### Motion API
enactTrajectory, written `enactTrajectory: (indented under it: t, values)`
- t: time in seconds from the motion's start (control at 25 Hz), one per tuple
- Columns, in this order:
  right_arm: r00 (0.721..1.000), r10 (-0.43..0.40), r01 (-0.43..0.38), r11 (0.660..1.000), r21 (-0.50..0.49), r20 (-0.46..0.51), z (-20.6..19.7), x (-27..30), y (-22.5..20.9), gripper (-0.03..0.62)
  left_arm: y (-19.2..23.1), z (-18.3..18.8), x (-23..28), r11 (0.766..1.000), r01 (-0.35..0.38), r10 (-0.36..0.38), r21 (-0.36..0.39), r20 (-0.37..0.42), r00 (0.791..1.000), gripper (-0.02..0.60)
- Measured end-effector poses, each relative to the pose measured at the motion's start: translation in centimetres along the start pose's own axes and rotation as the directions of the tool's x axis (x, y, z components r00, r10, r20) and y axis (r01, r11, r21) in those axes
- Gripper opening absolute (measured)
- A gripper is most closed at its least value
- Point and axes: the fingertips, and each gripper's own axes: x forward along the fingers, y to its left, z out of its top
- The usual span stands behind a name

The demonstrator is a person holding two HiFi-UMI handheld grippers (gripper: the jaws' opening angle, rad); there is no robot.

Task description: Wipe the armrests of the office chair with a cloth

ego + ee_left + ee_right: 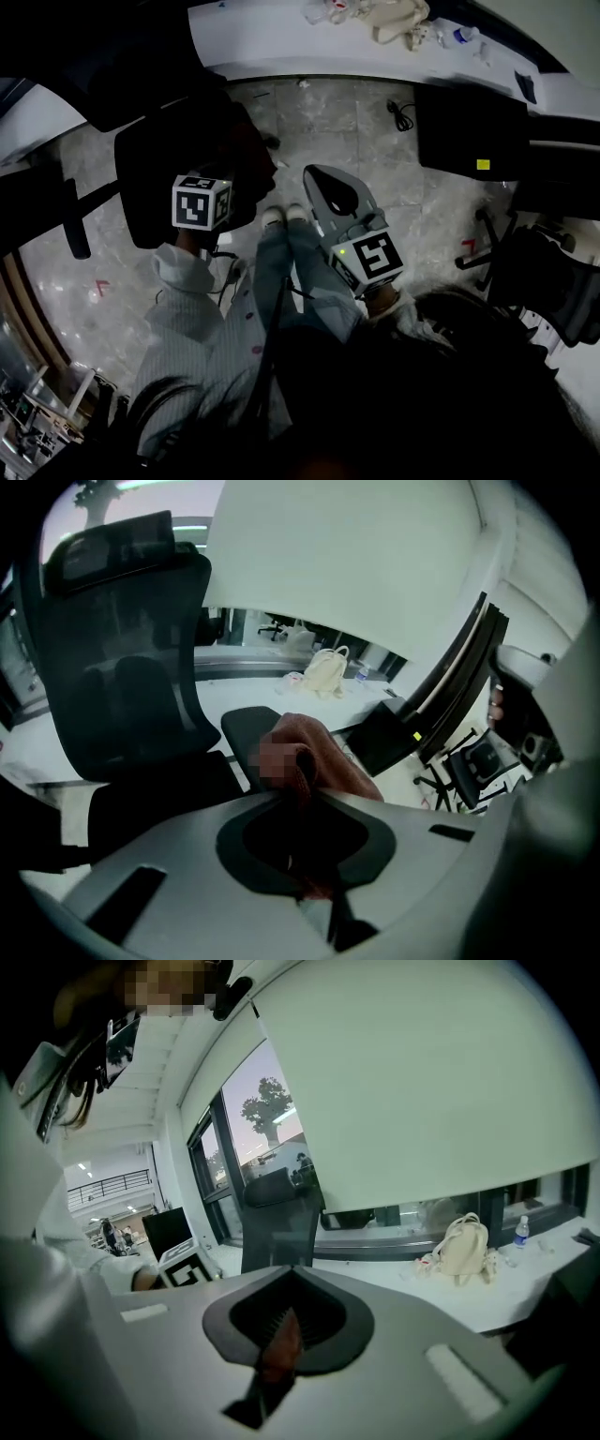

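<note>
The left gripper [300, 803] has its jaws pressed together on a reddish-brown cloth [330, 763], which bunches up above the jaw tips. Just behind the cloth in the left gripper view lies the dark pad of an armrest [244, 731] of the chair [122, 667]; whether cloth and pad touch cannot be told. The right gripper [324, 180] is held apart from the left, over the grey floor [375, 122] and beside the person's knees. Its jaws are closed, with only a thin reddish sliver showing in the seam, too small to identify. A white desk [272, 37] runs behind, with a cream bag [325, 670] on it.
</note>
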Motion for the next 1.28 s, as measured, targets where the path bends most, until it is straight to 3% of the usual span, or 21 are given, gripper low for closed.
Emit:
enactTrajectory:
  t: [0.16, 0.28, 0.48, 0.68, 0.84, 1.04, 1.28]
  values:
    - [0.999, 0.031, -0.031, 1.000, 0.003, 0.014, 0.5, 1.2, 1.4, 0.002, -3.3, -4.7, -2.1, 0.999, 0.044, -0.044, -0.015, -0.002, 0.999, 0.029]
    - [0.999, 0.050, -0.050, 0.999, 0.005, 0.012, 0.2, 2.2, 2.5, 0.002, -2.8, -4.8, -2.1, 0.999, 0.032, -0.032, 0.015, 0.016, 0.999, 0.029]
    - [0.998, 0.056, -0.056, 0.998, 0.021, 0.008, -0.8, 2.8, 3.0, 0.002, 1.4, 0.3, 0.9, 1.000, -0.007, 0.006, 0.011, 0.055, 0.998, 0.029]
    - [1.000, 0.022, -0.022, 0.998, 0.050, 0.003, -1.5, 2.2, 1.5, 0.002, 7.3, 7.8, 4.0, 0.980, -0.200, 0.198, 0.017, 0.096, 0.976, 0.029]
    - [1.000, -0.015, 0.014, 0.999, 0.050, 0.008, -1.3, 0.8, -0.5, 0.002, 9.3, 9.7, 5.9, 0.971, -0.234, 0.237, -0.041, 0.080, 0.968, 0.029]
    - [1.000, -0.024, 0.023, 0.998, 0.061, 0.017, -1.3, -0.2, -1.5, 0.002, 5.9, 7.2, 4.6, 0.984, -0.171, 0.174, -0.045, 0.057, 0.983, 0.029]
    - [0.999, 0.010, -0.012, 0.999, 0.036, 0.046, 0.4, -0.7, -0.3, 0.002, -0.7, -0.4, 0.2, 0.995, -0.102, 0.102, -0.009, 0.011, 0.995, 0.029]
